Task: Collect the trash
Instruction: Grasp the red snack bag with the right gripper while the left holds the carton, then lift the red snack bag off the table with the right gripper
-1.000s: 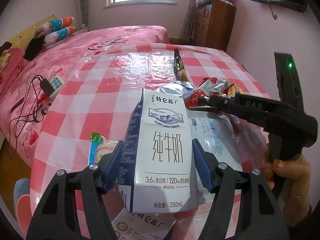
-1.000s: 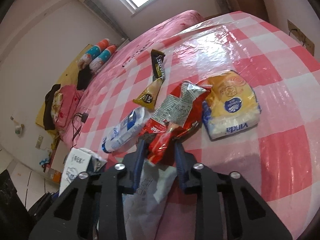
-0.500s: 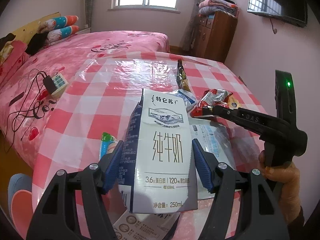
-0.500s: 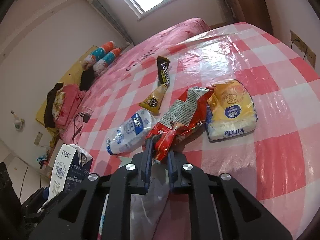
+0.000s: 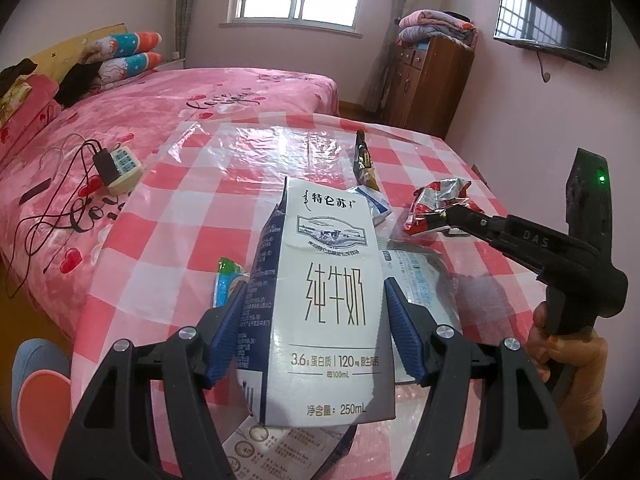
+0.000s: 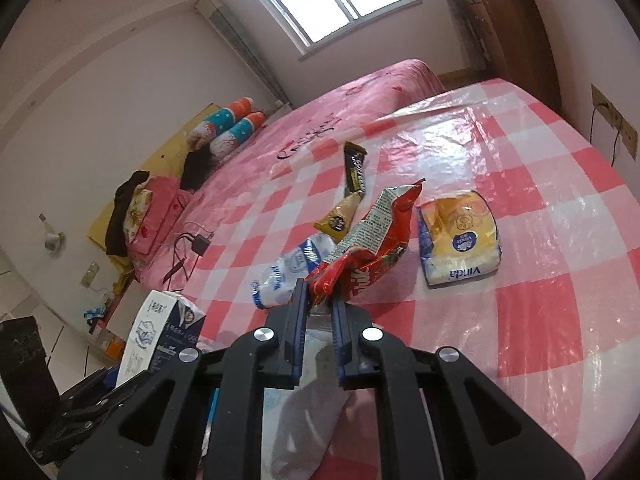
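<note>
Currently the left gripper [image 5: 314, 320] clamps the stiff, light milk carton [image 5: 320, 300] mid-body; the right gripper [image 6: 320, 300] pinches the thin, crinkly red wrapper [image 6: 372, 240] at its edge.

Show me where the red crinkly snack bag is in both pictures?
Left wrist view: the red snack bag is right of centre, beyond the milk carton, pinched at the tip of the right gripper.
Right wrist view: the same bag sits in the centre, rising from between the closed fingers.
Shared landmark: the black and yellow wrapper lying farther back on the checked tablecloth.
</note>
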### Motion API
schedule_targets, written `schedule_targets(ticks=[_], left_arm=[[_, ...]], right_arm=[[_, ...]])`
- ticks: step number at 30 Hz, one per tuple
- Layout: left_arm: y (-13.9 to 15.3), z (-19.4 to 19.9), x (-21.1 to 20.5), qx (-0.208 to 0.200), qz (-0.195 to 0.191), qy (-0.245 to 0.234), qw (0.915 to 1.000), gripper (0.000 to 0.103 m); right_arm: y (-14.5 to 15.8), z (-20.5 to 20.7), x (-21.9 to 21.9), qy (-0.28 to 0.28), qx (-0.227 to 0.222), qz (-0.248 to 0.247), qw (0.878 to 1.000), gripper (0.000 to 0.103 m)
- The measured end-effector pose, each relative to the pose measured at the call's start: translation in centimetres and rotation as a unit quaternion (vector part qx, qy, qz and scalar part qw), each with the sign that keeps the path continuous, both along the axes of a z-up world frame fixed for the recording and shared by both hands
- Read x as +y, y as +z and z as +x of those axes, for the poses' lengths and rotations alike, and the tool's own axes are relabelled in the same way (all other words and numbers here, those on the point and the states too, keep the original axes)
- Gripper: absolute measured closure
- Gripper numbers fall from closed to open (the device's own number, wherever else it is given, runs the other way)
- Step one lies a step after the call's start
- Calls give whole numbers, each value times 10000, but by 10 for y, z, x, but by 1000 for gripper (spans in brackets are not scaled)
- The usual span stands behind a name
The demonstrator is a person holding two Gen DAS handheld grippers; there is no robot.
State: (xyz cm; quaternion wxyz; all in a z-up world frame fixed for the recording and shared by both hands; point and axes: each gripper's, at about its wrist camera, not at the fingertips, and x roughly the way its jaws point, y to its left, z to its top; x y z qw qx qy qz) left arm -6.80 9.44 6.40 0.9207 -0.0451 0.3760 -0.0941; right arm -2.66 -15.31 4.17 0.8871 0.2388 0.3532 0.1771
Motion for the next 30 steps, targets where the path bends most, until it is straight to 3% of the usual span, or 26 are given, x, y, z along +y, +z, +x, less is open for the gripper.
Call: schedule_targets(ticks=[13, 23, 26, 28, 30], left_arm=[[8, -19, 18, -124, -63, 100, 9999, 36], [0, -28, 42, -4, -164, 187, 9997, 36], [-3, -29, 47, 25, -204, 187, 9996, 36], [-4, -29, 49, 27, -225, 173, 9996, 36], [-6, -31, 52, 15, -228, 176, 9996, 36]], right_arm=[[33, -31, 25, 373, -285, -52, 9989, 91], [-6, -52, 29, 982, 825, 185, 9916, 87], [2, -57, 29, 770, 771, -264, 9937, 75], [6, -59, 29, 636, 729, -457, 9943, 42], [9, -58, 28, 466, 716, -506, 9951, 26]])
